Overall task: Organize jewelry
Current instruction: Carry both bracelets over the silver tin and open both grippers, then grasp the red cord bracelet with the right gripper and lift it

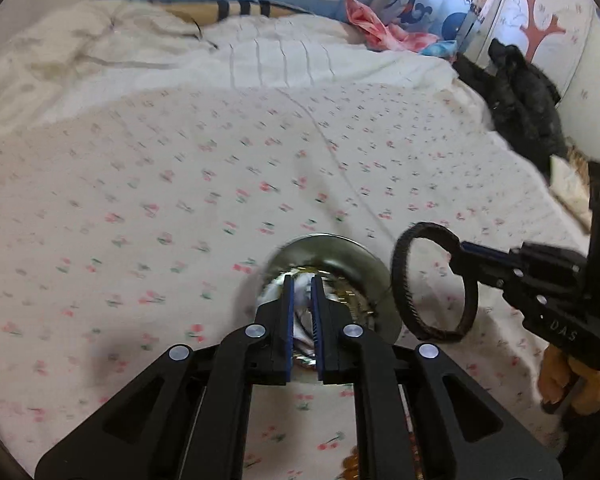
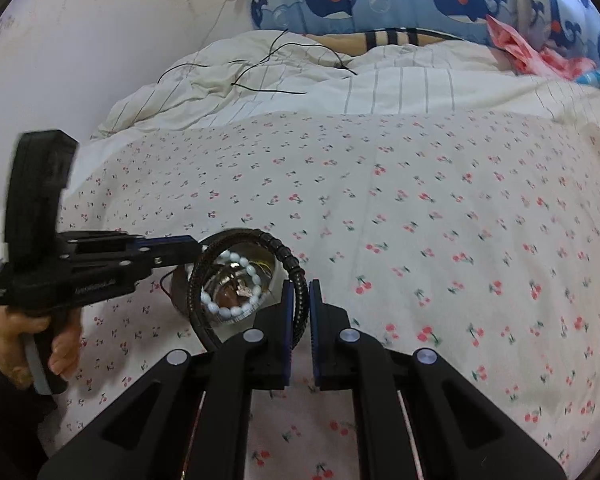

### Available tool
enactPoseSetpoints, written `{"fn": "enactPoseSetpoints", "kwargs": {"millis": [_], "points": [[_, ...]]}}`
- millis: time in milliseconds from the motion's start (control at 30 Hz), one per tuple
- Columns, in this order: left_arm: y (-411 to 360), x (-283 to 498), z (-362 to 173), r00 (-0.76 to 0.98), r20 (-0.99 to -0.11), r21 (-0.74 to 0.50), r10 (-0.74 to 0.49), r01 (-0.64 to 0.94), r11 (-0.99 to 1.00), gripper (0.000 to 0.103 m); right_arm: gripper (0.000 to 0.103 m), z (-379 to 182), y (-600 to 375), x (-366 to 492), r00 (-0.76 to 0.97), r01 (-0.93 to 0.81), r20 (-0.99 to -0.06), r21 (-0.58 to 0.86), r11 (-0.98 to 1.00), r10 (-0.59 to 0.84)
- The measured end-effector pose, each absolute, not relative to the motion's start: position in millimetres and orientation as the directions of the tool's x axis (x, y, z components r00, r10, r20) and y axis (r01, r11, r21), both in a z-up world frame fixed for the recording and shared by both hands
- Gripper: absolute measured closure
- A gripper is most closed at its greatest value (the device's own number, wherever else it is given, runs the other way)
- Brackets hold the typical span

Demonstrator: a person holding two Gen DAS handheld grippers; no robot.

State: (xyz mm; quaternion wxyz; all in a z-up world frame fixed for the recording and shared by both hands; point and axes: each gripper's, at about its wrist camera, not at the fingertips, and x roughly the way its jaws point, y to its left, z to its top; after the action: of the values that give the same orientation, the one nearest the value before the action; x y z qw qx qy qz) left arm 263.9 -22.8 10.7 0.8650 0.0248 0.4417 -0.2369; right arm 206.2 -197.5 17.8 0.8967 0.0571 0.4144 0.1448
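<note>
On the cherry-print bedspread (image 2: 420, 208) sits a shiny metal bowl (image 1: 340, 256) with a pale blue bead bracelet (image 2: 236, 280) inside; the right gripper (image 2: 299, 300) clamps a dark braided bangle (image 2: 288, 264) (handle lettering reads "DAS"); the left gripper (image 1: 302, 300), jaws narrow and empty, hovers over the bowl.

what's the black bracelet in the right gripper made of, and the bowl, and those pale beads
Black bracelet: seems braided leather or cord, matte, with ribbed segments on one stretch.
Bowl: likely polished metal, since its surface mirrors the surroundings.
Pale beads: glossy light-blue ovals, perhaps glass, stone or plastic; the look leaves it open.
</note>
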Motion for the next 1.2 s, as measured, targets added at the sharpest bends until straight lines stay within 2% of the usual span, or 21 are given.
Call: {"fn": "enactPoseSetpoints", "kwargs": {"millis": [33, 100, 167, 467, 500, 533, 600, 700, 900, 1000, 1200], "points": [[-22, 259, 15, 0.518, -0.774, -0.134, -0.365, 0.429, 0.893, 0.084, 0.095, 18, -192, 209, 0.617, -0.221, -0.729, 0.202, 0.954, 0.297], [-15, 250, 25, 0.552, -0.76, -0.107, -0.344, 0.416, 0.903, 0.06, 0.095, 18, -182, 215, 0.615, -0.236, -0.733, 0.181, 0.955, 0.291], [-6, 243, 30, 0.58, -0.747, -0.089, -0.324, 0.396, 0.914, 0.052, 0.095, 17, -169, 221, 0.613, -0.253, -0.74, 0.146, 0.956, 0.275], [4, 215, 23, 0.579, -0.774, -0.014, -0.257, 0.39, 0.921, 0.049, 0.094, -6, -126, 236, 0.556, -0.326, -0.8, 0.038, 0.945, 0.224], [2, 212, 19, 0.563, -0.785, -0.008, -0.258, 0.407, 0.914, 0.049, 0.09, -5, -128, 233, 0.569, -0.316, -0.792, 0.039, 0.948, 0.222], [1, 207, 16, 0.548, -0.794, -0.008, -0.264, 0.424, 0.906, 0.049, 0.077, -1, -131, 230, 0.585, -0.299, -0.781, 0.04, 0.953, 0.217], [-3, 198, 9, 0.52, -0.809, -0.011, -0.276, 0.455, 0.89, 0.048, 0.064, 11, -145, 218, 0.63, -0.265, -0.744, 0.063, 0.962, 0.222], [-4, 181, -5, 0.478, -0.833, -0.012, -0.279, 0.489, 0.872, 0.047, 0.064, 21, -161, 195, 0.618, -0.282, -0.738, 0.113, 0.953, 0.271], [-7, 154, -18, 0.431, -0.852, -0.026, -0.298, 0.534, 0.845, 0.047, 0.064, -5, -180, 138, 0.421, -0.377, -0.791, 0.294, 0.879, 0.445], [-10, 145, -19, 0.41, -0.852, -0.04, -0.325, 0.569, 0.822, 0.047, 0.064, -16, -182, 119, 0.378, -0.384, -0.803, 0.316, 0.867, 0.46], [-19, 135, -24, 0.39, -0.862, -0.015, -0.323, 0.617, 0.787, 0.046, 0.064, -21, -166, 129, 0.409, -0.393, -0.807, 0.266, 0.88, 0.427]]}}
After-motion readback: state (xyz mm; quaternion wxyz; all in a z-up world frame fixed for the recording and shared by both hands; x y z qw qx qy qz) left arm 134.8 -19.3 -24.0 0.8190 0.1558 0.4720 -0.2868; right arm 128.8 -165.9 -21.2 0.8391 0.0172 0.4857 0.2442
